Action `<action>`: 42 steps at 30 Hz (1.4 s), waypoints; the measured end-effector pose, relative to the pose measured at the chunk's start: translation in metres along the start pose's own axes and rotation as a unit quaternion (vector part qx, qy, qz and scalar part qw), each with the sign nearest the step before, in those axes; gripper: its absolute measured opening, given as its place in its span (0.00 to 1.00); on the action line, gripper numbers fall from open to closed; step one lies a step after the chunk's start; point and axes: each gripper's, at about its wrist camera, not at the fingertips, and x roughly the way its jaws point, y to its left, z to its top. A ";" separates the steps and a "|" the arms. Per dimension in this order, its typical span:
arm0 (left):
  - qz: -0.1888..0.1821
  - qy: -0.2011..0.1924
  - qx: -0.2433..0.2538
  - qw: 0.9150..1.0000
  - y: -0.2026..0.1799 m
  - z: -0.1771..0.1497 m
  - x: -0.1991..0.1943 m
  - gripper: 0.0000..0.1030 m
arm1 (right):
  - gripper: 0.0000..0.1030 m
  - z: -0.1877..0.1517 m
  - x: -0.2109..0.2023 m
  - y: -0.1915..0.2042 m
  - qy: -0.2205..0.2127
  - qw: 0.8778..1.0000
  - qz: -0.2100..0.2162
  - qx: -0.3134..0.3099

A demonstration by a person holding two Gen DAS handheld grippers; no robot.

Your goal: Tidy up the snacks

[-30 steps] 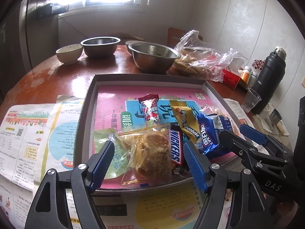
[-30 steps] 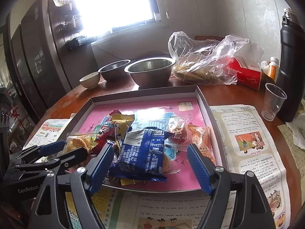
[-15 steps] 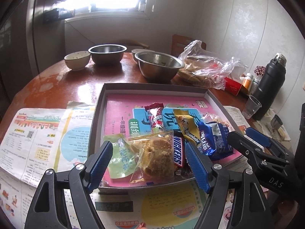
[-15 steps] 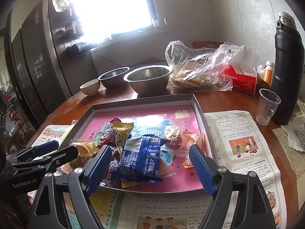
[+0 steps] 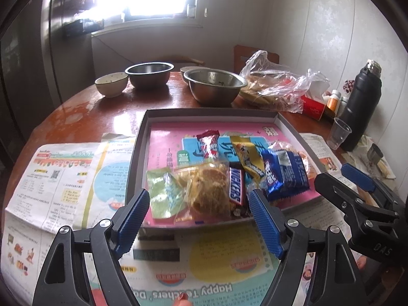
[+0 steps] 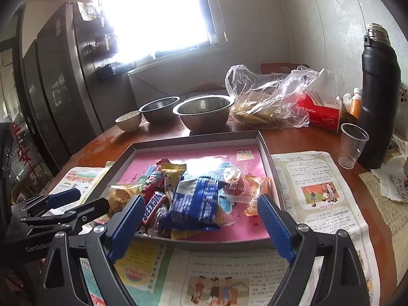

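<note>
A grey tray (image 5: 139,142) with a pink lining holds a heap of snacks at its near edge: a green packet (image 5: 163,191), a clear bag with a pastry (image 5: 209,191), a Snickers bar (image 5: 236,188) and a blue packet (image 5: 283,176). My left gripper (image 5: 199,196) hovers open just before the tray's front wall, touching nothing. In the right wrist view the blue packet (image 6: 196,204) and an orange candy (image 6: 257,191) lie ahead of my right gripper (image 6: 201,202). Its jaws are opening, and its pads press on nothing. Each gripper shows in the other's view.
Two steel bowls (image 5: 214,84) and a ceramic bowl (image 5: 111,84) stand behind the tray. At the back right are a plastic bag of food (image 6: 265,102), a red tissue box (image 6: 321,112), a black flask (image 6: 377,97) and a clear cup (image 6: 352,145). Newspapers (image 5: 58,178) cover the near table.
Both grippers have drawn back from the tray and risen a little. The right jaws stand wider apart. The snacks lie where they were.
</note>
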 end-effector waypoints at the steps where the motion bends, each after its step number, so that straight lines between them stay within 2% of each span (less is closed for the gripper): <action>1: 0.002 0.002 -0.001 1.000 -0.002 -0.004 -0.002 0.80 | 0.89 -0.001 -0.002 0.000 0.000 1.000 0.000 -0.001; 6: 0.009 0.009 -0.001 1.000 -0.003 -0.020 -0.008 0.80 | 0.91 -0.013 -0.013 -0.003 0.001 1.000 -0.001 0.004; 9: 0.021 0.012 -0.002 1.000 -0.001 -0.032 -0.016 0.80 | 0.98 -0.022 -0.019 -0.004 0.005 1.000 -0.005 0.000; 15: 0.027 0.024 -0.009 0.999 -0.002 -0.061 -0.027 0.80 | 0.98 -0.042 -0.034 -0.001 0.009 1.000 -0.011 -0.005; 18: 0.036 0.014 -0.008 0.999 -0.006 -0.075 -0.036 0.80 | 0.98 -0.050 -0.042 0.003 0.006 1.000 -0.014 -0.015; 21: 0.028 0.015 -0.011 0.999 -0.009 -0.084 -0.041 0.80 | 0.98 -0.058 -0.048 0.005 0.009 1.000 -0.013 -0.018; 32: 0.036 0.022 0.004 0.999 -0.014 -0.096 -0.044 0.80 | 0.98 -0.084 -0.060 -0.002 0.022 0.999 -0.032 0.010; 42: 0.040 0.024 0.007 0.999 -0.012 -0.097 -0.044 0.80 | 0.98 -0.088 -0.063 0.003 0.021 0.999 -0.037 0.004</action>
